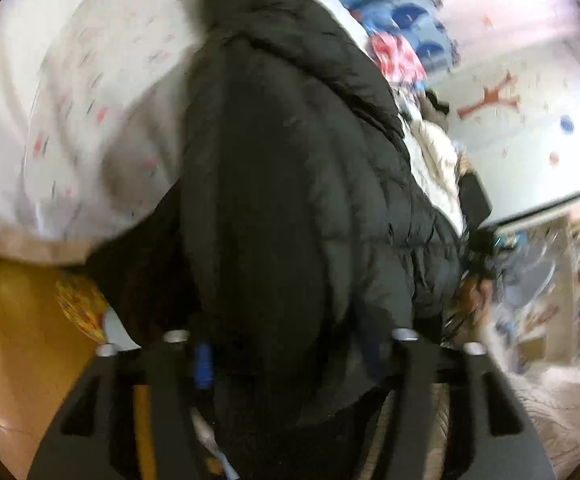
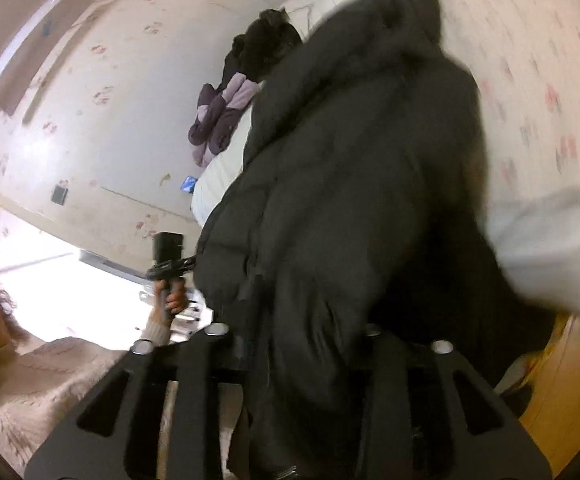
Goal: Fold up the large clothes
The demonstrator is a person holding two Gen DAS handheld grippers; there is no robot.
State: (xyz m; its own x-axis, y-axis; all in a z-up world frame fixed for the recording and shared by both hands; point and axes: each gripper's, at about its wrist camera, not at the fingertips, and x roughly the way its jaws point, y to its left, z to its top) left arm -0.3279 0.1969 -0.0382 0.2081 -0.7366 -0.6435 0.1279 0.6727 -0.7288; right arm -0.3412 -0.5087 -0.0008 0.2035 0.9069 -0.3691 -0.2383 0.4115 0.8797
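Our left gripper (image 1: 290, 344) and right gripper (image 2: 298, 336) each clamped on black coat (image 1: 290, 160), frame centre, over bed (image 1: 89, 120).

A black quilted puffer jacket (image 1: 290, 168) lies bunched lengthwise on the white patterned bedsheet (image 1: 89, 112), its near end hanging over the bed's edge.

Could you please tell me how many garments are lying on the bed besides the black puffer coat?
2: a purple jacket near the wall, a dark garment just beyond it. More may be hidden.

One black puffer coat (image 1: 290, 168), perhaps two purple boots (image 2: 219, 120).
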